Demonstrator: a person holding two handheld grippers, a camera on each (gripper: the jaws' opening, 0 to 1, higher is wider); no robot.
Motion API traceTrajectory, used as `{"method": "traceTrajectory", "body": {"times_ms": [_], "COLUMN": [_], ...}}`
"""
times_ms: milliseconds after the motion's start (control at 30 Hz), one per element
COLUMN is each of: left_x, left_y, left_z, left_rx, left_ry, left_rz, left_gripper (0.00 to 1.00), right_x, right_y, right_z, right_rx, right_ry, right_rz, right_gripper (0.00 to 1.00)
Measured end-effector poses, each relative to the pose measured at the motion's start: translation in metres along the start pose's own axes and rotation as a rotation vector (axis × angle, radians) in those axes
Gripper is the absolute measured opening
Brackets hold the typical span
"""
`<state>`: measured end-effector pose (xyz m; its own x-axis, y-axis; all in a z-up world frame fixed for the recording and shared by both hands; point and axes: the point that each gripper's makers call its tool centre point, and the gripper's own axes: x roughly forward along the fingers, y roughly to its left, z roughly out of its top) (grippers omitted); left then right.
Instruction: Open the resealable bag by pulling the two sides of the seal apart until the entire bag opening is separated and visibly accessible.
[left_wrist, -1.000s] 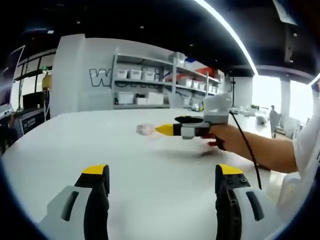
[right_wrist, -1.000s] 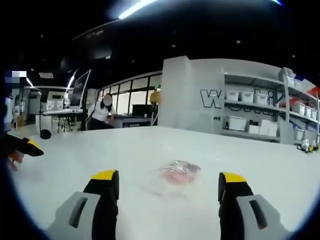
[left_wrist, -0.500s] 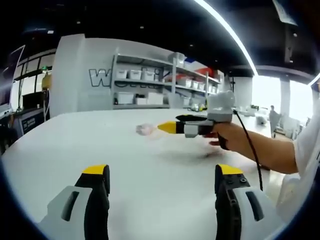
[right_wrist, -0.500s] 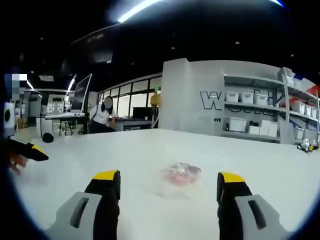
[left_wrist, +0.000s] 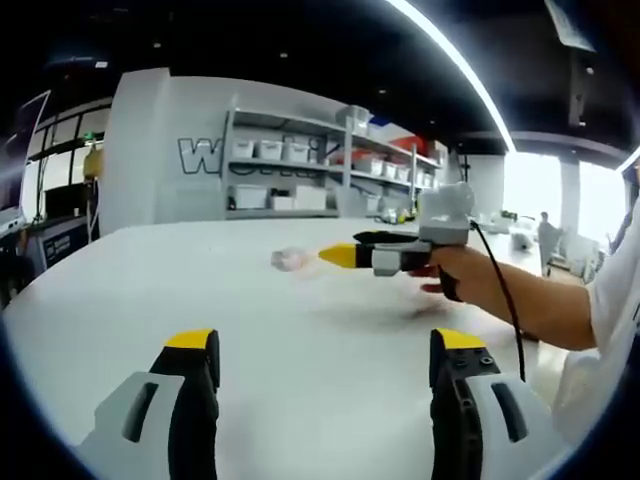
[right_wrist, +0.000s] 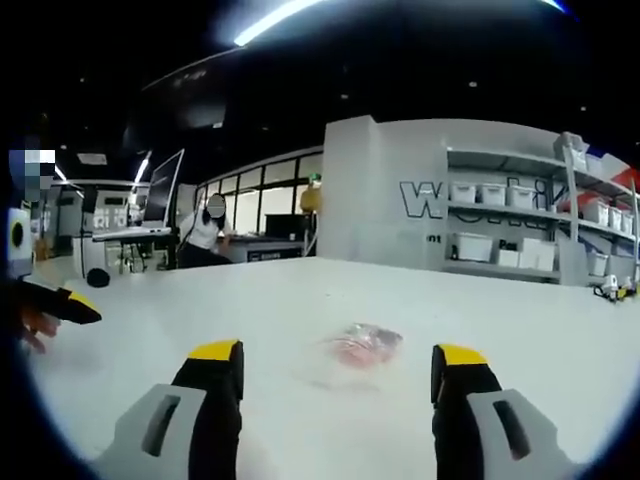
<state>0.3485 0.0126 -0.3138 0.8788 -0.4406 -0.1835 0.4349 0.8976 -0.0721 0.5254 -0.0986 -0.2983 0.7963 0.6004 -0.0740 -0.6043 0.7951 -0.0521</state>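
The bag (right_wrist: 360, 347) lies flat on the white counter (right_wrist: 520, 330), clear plastic with something pinkish inside. In the right gripper view it sits straight ahead of the right claw (right_wrist: 335, 365), between the lines of its two jaws and a little beyond their tips. That claw is spread wide and holds nothing.

In the left gripper view the bag (left_wrist: 291, 260) is a small blur far across the counter (left_wrist: 150, 290), well apart from the left claw (left_wrist: 327, 345), which is also wide open and empty. The right claw (left_wrist: 340, 256) reaches in from the right there, its yellow tip near the bag, the person's hand (left_wrist: 462, 275) behind it.

So the right claw is much the nearer; I judge it should take one side of the seal first, with the left coming across from far off. The bag's long axis seems to run left to right, but the seal edge is too blurred to place. No part of the opening looks separated yet.
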Motion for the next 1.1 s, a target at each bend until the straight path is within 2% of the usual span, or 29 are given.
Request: {"method": "traceTrajectory", "body": {"times_ms": [833, 1100], "left_x": [-0.001, -0.001], "left_y": [0.000, -0.001], "left_z": [0.000, 0.000], "left_rx": [-0.002, -0.003], "left_ry": [-0.003, -0.003], "left_rz": [0.000, 0.000], "left_gripper": [0.86, 0.86], "right_x": [-0.021, -0.028], "right_y": [0.006, 0.008], "right_z": [0.007, 0.014], "right_rx": [0.011, 0.008], "right_ry": [-0.017, -0.043], "right_rz": [0.001, -0.003], "right_gripper": [0.72, 0.71]}}
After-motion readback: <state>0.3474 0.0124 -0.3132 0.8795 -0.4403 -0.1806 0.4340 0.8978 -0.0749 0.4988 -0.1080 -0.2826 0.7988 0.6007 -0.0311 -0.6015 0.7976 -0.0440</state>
